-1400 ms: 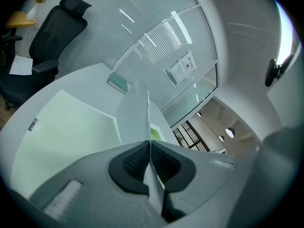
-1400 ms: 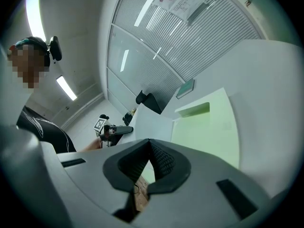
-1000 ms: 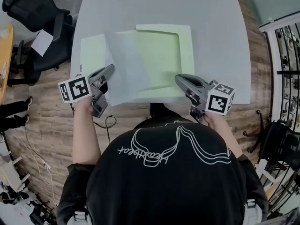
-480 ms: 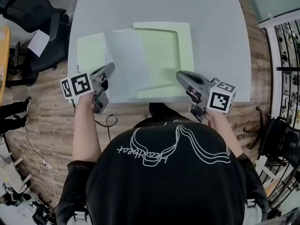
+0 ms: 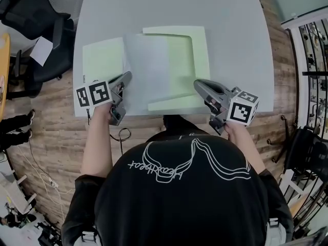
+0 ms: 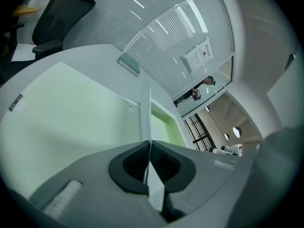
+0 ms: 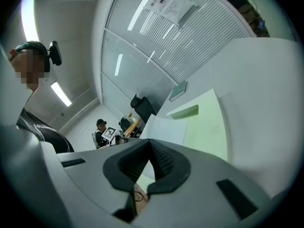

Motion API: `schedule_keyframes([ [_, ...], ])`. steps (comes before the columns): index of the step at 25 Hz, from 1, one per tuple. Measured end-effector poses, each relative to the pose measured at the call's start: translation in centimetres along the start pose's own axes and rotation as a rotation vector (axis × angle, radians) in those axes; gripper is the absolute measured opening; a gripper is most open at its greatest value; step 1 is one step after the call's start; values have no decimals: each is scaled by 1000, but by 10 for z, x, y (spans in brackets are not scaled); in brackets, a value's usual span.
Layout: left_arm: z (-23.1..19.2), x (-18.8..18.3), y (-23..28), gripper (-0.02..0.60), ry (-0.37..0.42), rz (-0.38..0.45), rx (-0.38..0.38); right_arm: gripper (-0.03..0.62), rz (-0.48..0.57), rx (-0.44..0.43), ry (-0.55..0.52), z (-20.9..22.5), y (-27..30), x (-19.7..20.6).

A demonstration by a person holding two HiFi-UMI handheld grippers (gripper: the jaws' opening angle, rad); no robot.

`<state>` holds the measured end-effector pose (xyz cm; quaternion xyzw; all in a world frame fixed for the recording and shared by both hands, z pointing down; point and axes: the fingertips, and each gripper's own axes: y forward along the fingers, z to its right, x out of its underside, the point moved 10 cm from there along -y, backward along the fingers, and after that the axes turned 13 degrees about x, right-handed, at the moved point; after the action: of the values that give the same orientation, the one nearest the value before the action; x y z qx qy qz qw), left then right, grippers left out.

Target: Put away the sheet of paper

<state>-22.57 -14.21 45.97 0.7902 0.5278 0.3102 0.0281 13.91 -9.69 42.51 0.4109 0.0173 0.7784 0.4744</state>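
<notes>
The white sheet of paper (image 5: 146, 70) lies across the middle of the open green folder (image 5: 200, 50), its near left edge raised; the folder rests on the grey table (image 5: 236, 29); 1 office chair (image 5: 36, 19) stands left of the folder; the left gripper (image 5: 127, 77) is clamped on the sheet's near left edge; the right gripper (image 5: 197, 84), jaws closed together, sits at the folder's near right edge.

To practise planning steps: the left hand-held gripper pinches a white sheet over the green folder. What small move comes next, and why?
Probably lower the sheet of paper flat onto the green folder: the left hand-held gripper is shut on its left edge, and that side looks raised off the folder.
</notes>
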Motion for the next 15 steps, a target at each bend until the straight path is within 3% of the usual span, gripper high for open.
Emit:
schedule_keyframes([
  [15, -18, 2, 30, 11, -103, 17, -3, 11, 23, 11, 39, 11, -5, 4],
])
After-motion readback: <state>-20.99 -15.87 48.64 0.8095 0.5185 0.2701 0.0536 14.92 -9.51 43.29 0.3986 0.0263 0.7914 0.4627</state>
